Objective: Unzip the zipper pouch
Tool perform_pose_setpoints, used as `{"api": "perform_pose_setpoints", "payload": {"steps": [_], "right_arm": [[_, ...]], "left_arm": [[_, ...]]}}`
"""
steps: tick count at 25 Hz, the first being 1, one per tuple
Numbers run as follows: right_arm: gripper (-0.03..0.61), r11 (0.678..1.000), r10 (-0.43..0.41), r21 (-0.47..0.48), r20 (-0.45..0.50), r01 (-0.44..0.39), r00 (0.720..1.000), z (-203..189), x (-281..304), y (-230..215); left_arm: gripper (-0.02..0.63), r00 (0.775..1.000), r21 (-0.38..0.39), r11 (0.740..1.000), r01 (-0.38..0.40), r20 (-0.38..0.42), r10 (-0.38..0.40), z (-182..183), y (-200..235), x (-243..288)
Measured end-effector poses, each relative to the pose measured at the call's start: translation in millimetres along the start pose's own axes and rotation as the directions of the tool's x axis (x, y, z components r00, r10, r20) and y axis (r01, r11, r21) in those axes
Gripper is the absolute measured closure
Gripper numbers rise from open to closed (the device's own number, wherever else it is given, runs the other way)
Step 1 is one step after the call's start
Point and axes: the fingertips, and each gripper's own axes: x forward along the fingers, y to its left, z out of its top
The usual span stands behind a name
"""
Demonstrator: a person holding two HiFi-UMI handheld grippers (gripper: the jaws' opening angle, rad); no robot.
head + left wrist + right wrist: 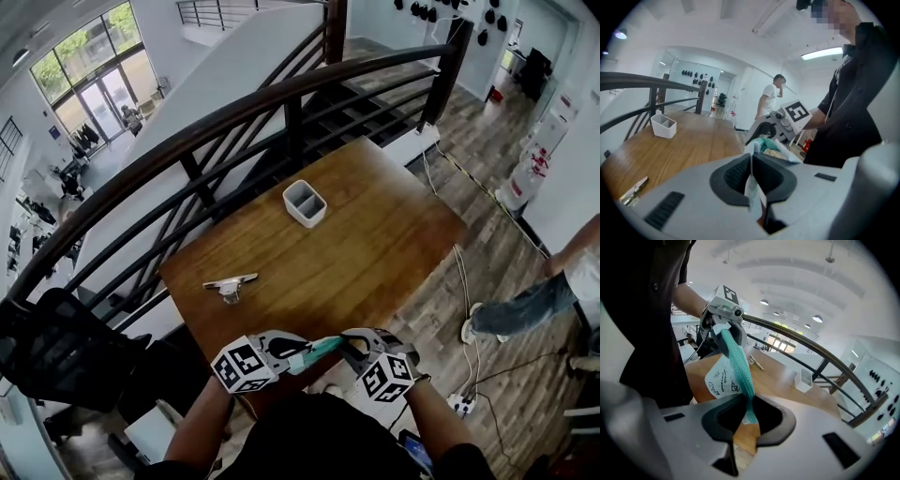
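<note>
I hold the zipper pouch [317, 352] in the air between both grippers, over the near edge of the wooden table [375, 244]. It is white with black print [723, 378] and has a teal zipper [738, 359] along its top. My left gripper [298, 356] is shut on the pouch's white end, which sticks up between its jaws [751, 180]. My right gripper [345, 352] faces it. The teal zipper runs from the left gripper [723, 326] straight into the right gripper [749, 416], whose jaws stand close together on the zipper's end. The zipper pull is hidden.
A white two-compartment holder [305, 203] stands toward the table's far side. A metal clip [230, 283] lies at its left. A dark curved railing [234, 112] runs behind the table. A person's legs [525, 305] and floor cables [464, 281] are at the right.
</note>
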Motion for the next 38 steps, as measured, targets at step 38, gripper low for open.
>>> {"api": "perform_pose_setpoints", "payload": {"steps": [38], "right_arm": [[0.530,0.992,-0.052,0.109,-0.092,0.062,0.994,16.4,7.9,-13.3]], "left_arm": [[0.403,0.954,0.324,0.943,-0.076,-0.253,0.164,-1.7,17.5,31.1]]}}
